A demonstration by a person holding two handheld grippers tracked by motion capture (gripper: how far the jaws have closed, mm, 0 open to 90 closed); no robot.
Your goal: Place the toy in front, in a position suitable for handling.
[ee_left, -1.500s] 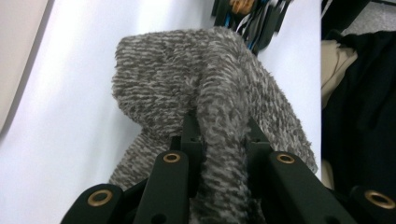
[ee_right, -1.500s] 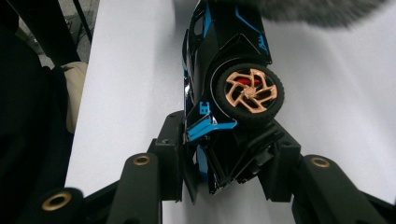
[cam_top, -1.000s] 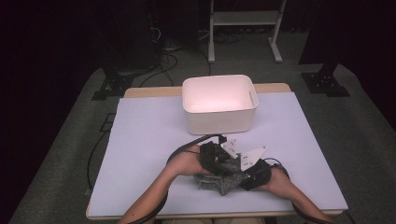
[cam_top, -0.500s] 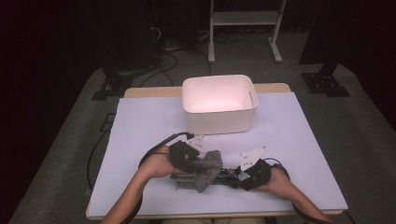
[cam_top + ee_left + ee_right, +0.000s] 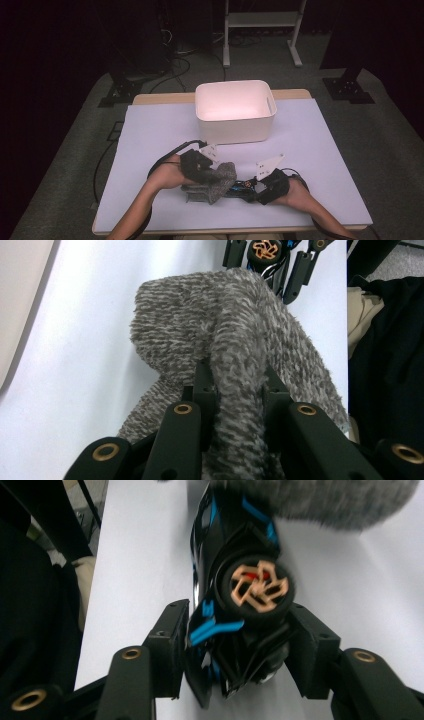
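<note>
White table [image 5: 150, 130]: my left gripper [image 5: 235, 390] clamps grey cloth [image 5: 210, 320]; right gripper [image 5: 235, 645], jaws just widening, brackets toy car [image 5: 235, 595] – I'd wipe lightly, car steadied

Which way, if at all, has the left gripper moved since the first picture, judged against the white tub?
Yes. The left gripper, shut on the grey cloth, moved leftwards, out from under the white tub.
</note>
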